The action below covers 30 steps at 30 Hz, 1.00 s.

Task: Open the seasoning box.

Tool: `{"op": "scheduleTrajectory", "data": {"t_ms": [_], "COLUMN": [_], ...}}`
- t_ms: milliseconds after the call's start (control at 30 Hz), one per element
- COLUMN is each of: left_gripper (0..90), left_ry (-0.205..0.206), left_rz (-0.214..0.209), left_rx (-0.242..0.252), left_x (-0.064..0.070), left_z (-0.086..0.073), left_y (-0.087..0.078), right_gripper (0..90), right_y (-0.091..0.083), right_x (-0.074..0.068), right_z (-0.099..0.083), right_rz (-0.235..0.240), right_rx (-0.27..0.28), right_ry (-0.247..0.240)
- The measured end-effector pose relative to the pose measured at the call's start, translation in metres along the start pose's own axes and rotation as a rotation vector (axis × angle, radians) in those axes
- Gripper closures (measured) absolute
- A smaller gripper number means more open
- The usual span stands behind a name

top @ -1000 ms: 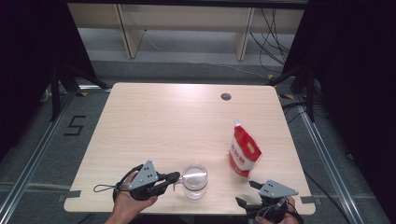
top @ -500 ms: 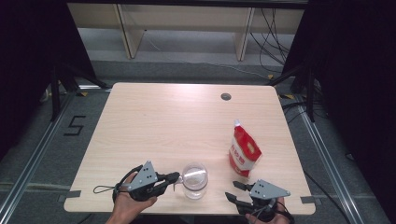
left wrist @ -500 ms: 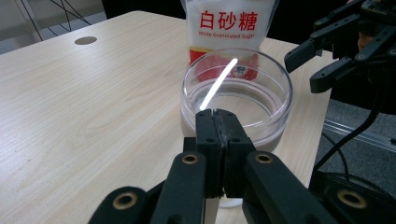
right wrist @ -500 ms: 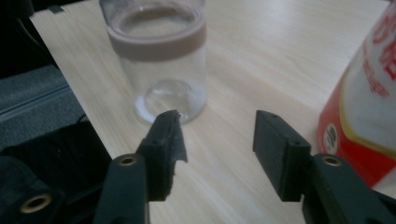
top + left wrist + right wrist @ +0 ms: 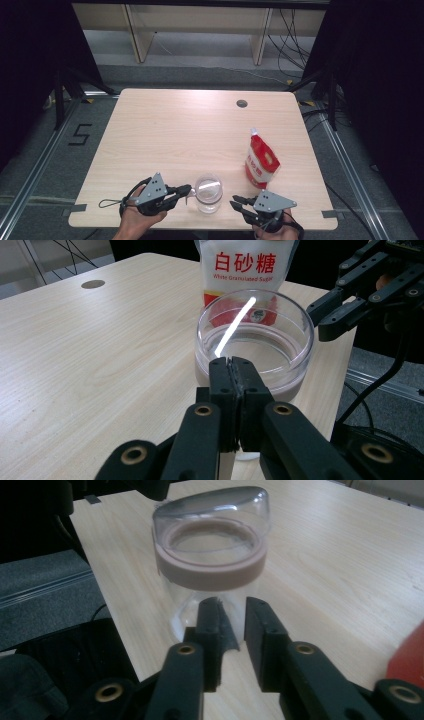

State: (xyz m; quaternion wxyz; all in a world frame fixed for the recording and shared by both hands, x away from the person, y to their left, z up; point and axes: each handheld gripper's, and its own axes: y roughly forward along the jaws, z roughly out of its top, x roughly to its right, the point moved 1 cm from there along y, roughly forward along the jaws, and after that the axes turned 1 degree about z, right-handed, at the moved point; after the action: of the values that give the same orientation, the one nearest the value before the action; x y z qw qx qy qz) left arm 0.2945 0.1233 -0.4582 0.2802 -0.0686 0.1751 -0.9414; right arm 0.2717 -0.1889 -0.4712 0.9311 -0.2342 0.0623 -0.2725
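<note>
We see a clear round jar standing upright at the table's near edge, near the middle. Its transparent lid, ringed by a beige band, sits on top, closed.

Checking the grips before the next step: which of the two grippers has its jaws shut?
The left gripper, beside the clear jar: its jaws are pressed together. The right gripper shows a gap between its jaws.
</note>
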Motion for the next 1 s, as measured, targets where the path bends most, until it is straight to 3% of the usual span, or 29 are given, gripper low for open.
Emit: {"op": "scheduleTrajectory", "data": {"t_ms": [67,200,300,333,500,533,700,800,1000], "left_gripper": [87.7,87.7,87.8,87.8,87.9,87.9,87.9,87.9,88.0], "left_ry": [0.007,-0.005,-0.002,0.000,-0.011,0.011,-0.007,0.011,0.023], "left_rz": [-0.002,0.001,-0.001,-0.001,-0.002,-0.002,-0.002,-0.003,-0.007], "left_rx": [0.002,0.003,0.002,0.002,0.002,0.001,0.002,0.001,0.002], "left_x": [-0.001,0.000,0.000,0.000,0.001,-0.001,0.000,-0.001,-0.002], "left_z": [0.000,0.000,0.000,0.000,-0.001,0.000,0.000,0.000,0.000], "left_y": [0.000,0.000,0.000,0.000,0.000,0.000,0.000,0.000,0.000], "right_gripper": [83.7,86.6,86.8,86.9,87.2,87.2,88.1,88.8,88.8], "right_y": [0.004,0.007,0.010,0.012,0.014,0.015,0.018,0.020,0.023], "right_x": [0.000,0.001,-0.001,0.001,0.000,0.001,0.000,-0.001,-0.001], "right_z": [0.004,0.009,0.011,0.013,0.015,0.016,0.019,0.020,0.023], "right_rz": [-0.002,-0.014,-0.010,-0.007,-0.008,-0.002,0.003,0.003,0.014], "right_rx": [0.002,0.008,0.017,0.010,0.008,0.006,0.019,-0.004,0.003], "right_ry": [-0.032,-0.030,-0.014,-0.046,-0.039,-0.045,-0.052,-0.048,-0.069]}}
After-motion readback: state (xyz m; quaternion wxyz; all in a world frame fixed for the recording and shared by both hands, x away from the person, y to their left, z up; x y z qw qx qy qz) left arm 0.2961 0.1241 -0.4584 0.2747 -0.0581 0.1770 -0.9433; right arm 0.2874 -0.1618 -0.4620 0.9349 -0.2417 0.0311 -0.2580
